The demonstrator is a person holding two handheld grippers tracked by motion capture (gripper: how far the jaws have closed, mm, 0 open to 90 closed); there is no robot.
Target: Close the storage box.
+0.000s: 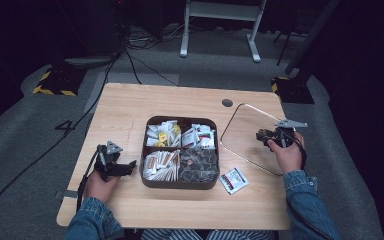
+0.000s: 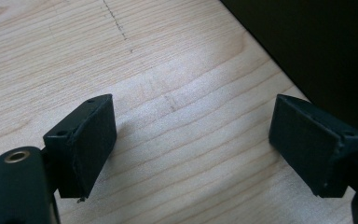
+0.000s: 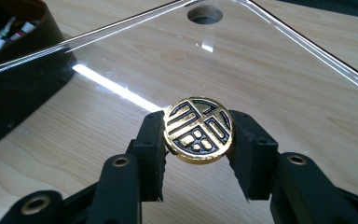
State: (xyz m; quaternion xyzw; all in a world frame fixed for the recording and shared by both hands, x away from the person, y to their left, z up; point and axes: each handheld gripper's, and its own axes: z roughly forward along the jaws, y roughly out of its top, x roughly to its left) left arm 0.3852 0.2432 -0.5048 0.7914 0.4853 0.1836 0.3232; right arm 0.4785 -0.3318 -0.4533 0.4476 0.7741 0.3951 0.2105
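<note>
My light wooden table (image 1: 130, 107) carries a dark four-compartment tray (image 1: 180, 183) at its middle, a clear lid (image 1: 240, 135) just to its right, and a small white-and-red packet (image 1: 233, 180) near the front edge.

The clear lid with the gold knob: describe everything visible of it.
The clear lid is a transparent, glass-like panel, squarish with rounded corners and bright edges. A round gold knob with black ornamental inlay sits on it. The right gripper is clamped on that knob from both sides. The lid hangs tilted over the wooden table, just right of the dark compartment box.
</note>
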